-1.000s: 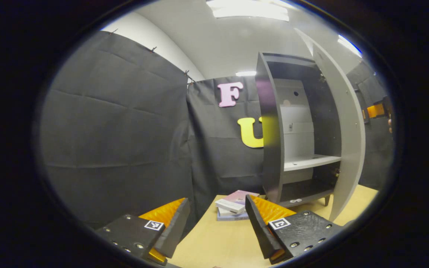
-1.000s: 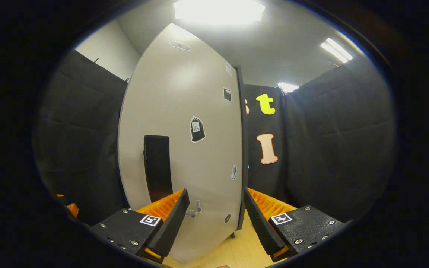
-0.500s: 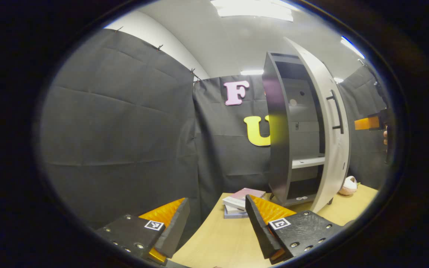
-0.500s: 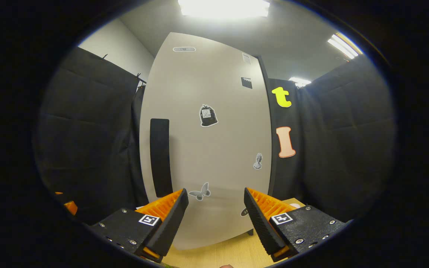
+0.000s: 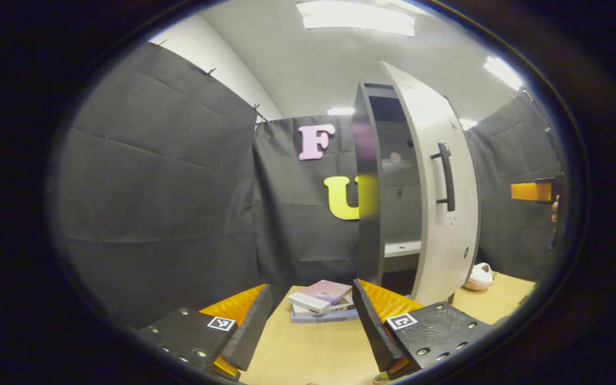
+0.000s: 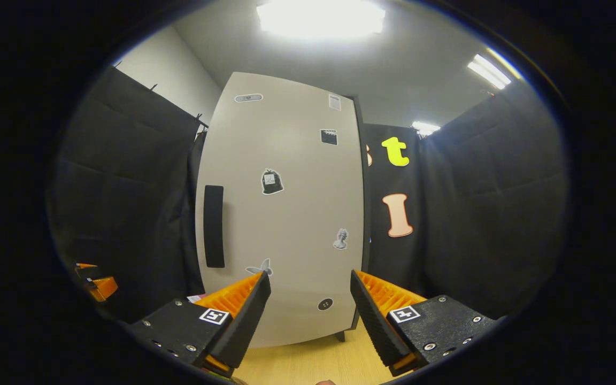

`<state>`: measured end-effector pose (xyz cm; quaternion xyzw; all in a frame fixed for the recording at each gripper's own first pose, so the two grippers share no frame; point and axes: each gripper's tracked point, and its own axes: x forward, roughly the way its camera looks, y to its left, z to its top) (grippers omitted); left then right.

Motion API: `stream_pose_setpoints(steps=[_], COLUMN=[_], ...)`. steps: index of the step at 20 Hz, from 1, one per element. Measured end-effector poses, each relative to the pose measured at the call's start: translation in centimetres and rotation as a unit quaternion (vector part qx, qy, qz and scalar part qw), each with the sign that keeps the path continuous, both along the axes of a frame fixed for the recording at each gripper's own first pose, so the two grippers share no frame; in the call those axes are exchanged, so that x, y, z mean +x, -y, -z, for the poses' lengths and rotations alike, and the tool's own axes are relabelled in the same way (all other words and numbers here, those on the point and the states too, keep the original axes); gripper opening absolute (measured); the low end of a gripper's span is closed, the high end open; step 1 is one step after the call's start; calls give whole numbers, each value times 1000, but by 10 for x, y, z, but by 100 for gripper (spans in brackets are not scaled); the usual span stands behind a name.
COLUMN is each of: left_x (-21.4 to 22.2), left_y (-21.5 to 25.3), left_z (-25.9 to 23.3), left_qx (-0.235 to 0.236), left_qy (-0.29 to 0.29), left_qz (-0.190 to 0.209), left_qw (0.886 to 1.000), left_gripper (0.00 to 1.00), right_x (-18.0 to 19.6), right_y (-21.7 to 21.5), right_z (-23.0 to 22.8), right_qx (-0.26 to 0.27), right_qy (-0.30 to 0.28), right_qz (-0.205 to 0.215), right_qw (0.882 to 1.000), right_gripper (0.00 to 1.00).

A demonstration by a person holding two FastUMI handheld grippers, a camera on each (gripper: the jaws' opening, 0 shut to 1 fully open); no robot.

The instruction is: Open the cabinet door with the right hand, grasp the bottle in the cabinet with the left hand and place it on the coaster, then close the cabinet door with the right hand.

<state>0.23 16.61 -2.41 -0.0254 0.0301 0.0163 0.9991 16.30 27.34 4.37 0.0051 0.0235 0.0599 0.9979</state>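
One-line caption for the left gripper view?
Open left gripper over the table, facing the cabinet with door ajar.

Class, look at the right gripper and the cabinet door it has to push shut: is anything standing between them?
Nothing visible does. In the right gripper view the right gripper faces the cabinet door squarely, jaws open and empty, with only bare table below the gap. The left gripper view shows the door partly ajar.

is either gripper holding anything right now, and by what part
Nothing is held. The left gripper and the right gripper both stand open with empty gaps; the right one faces the cabinet door without touching it.
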Motion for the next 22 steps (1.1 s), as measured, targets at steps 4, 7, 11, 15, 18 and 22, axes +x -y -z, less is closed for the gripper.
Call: stream_pose_setpoints(steps=[4, 7, 11, 15, 18, 22], left_x=[1, -1, 3, 4, 5, 3], left_y=[50, 86, 128, 160, 177, 186], left_z=[-21, -29, -37, -46, -49, -47], left_qx=[4, 7, 11, 14, 16, 14], left_qy=[9, 10, 14, 17, 18, 12], left_qz=[18, 29, 38, 46, 50, 47], left_qw=[1000, 1000, 999, 999, 998, 999], left_gripper=[90, 90, 90, 86, 86, 90], right_x=[-5, -8, -10, -13, -14, -16], right_y=[44, 76, 112, 141, 156, 172], right_z=[3, 5, 6, 10, 11, 15], right_qx=[0, 6, 13, 17, 22, 24], right_qy=[-4, -7, -10, -13, -13, -13], right_qz=[7, 12, 20, 25, 28, 32], right_qw=[1000, 1000, 1000, 999, 999, 999], right_gripper=[93, 93, 93, 93, 93, 93])
